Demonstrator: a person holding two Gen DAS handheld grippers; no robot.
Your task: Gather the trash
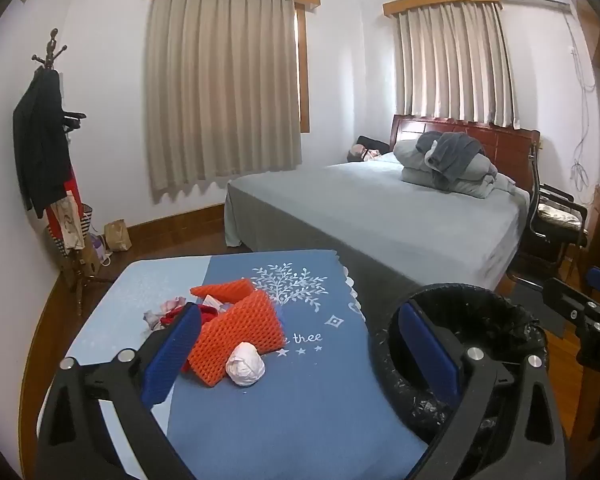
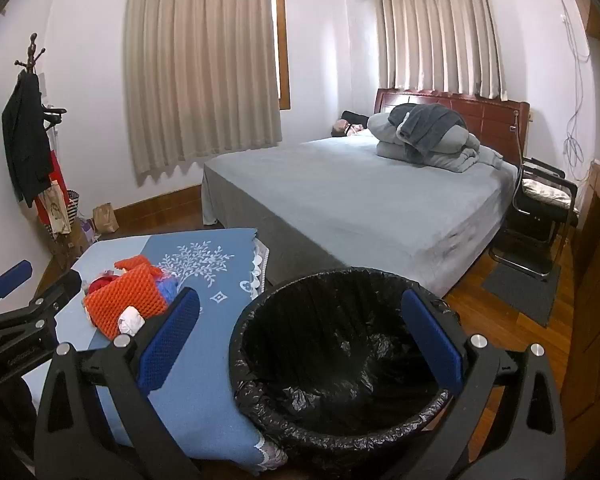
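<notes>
A pile of trash lies on the blue-clothed table (image 1: pixel 300 400): orange foam netting (image 1: pixel 236 332), a white crumpled paper ball (image 1: pixel 245 365), and red and pale scraps (image 1: pixel 168 312) behind. My left gripper (image 1: pixel 300 344) is open and empty above the table, its left finger beside the netting. A bin with a black liner (image 2: pixel 340 356) stands right of the table. My right gripper (image 2: pixel 300 340) is open and empty above the bin. The netting (image 2: pixel 126 296) and paper ball (image 2: pixel 131 320) show at the left in the right wrist view.
A bed (image 1: pixel 380 208) with grey sheet and folded bedding stands behind the table. A coat rack (image 1: pixel 48 152) with clothes and bags is at the left wall. A black chair (image 2: pixel 540 212) and a grey mat (image 2: pixel 520 288) are at the right on the wooden floor.
</notes>
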